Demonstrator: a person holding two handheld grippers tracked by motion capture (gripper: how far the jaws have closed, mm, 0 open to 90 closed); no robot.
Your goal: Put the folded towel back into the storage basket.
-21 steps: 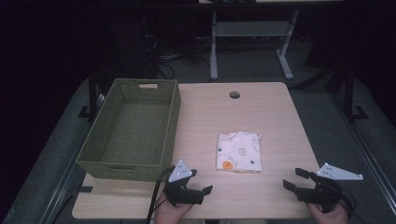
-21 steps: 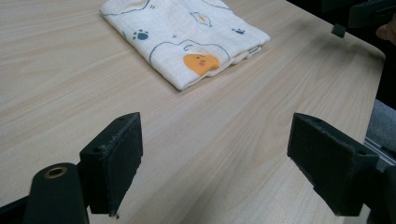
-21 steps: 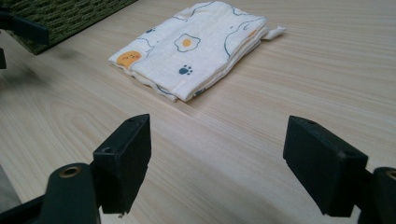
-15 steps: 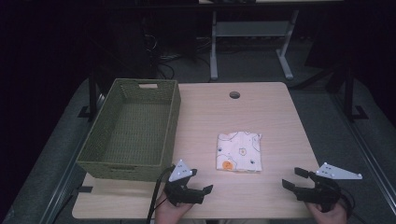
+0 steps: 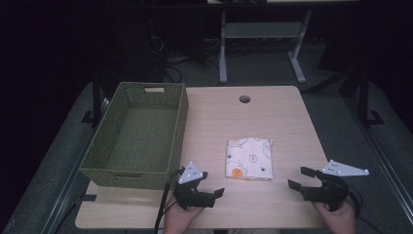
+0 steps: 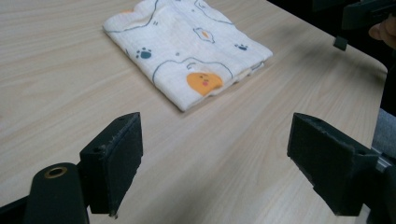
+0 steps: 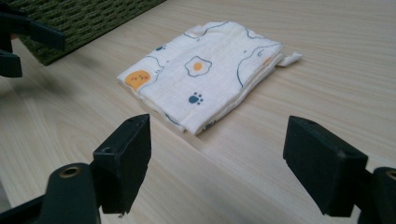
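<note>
So the folded cloth (image 5: 249, 159) with the egg and paw prints lies flat on the desk (image 5: 219, 122), a bit right of the middle, near the front edge. The green basket (image 5: 139, 136) sits well apart on its left. Left gripper (image 5: 210, 184) and right gripper (image 5: 298, 177) hover low at the front edge on either side of the cloth, fingers spread wide, grasping nothing, not touching it.
</note>
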